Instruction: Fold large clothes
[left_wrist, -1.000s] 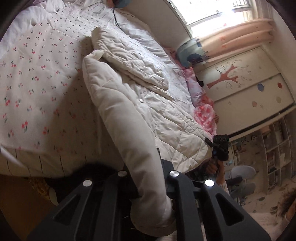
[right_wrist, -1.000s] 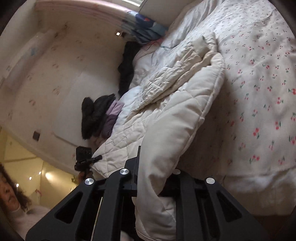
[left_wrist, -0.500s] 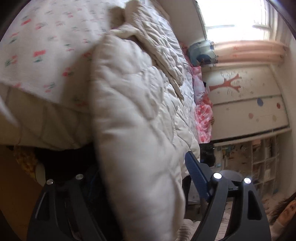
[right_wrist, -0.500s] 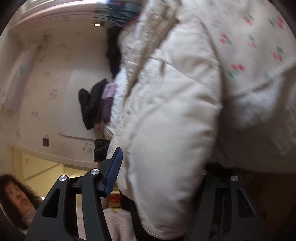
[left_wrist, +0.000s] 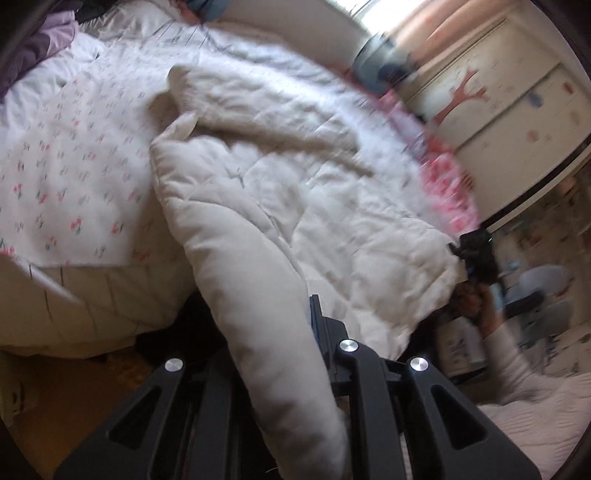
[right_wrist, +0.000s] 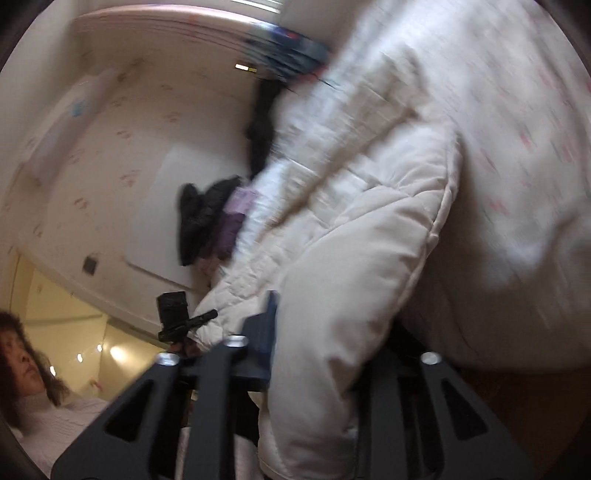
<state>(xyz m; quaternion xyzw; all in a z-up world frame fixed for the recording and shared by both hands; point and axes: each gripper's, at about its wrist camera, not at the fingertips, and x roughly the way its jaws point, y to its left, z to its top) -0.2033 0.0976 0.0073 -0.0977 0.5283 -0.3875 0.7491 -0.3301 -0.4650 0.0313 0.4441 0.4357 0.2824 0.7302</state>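
Left gripper (left_wrist: 291, 354): clamped on a padded sleeve of the cream coat (left_wrist: 295, 206); the sleeve fills the narrow gap between the jaws and runs up onto the bed.
Right gripper (right_wrist: 328, 354): a puffy fold of the coat (right_wrist: 354, 258) sits between its jaws, which have widened within the last second and stand partly apart; whether the pads still press it cannot be told.
Coat: spread across the bed, quilted lining up, one edge hanging over the near side.
Bedspread (left_wrist: 62, 155): white with small red flowers, under the coat.
Dark clothes (right_wrist: 207, 218): piled at the far end of the bed.
Wardrobe (left_wrist: 517, 96): cream, tree motif, beyond the bed.
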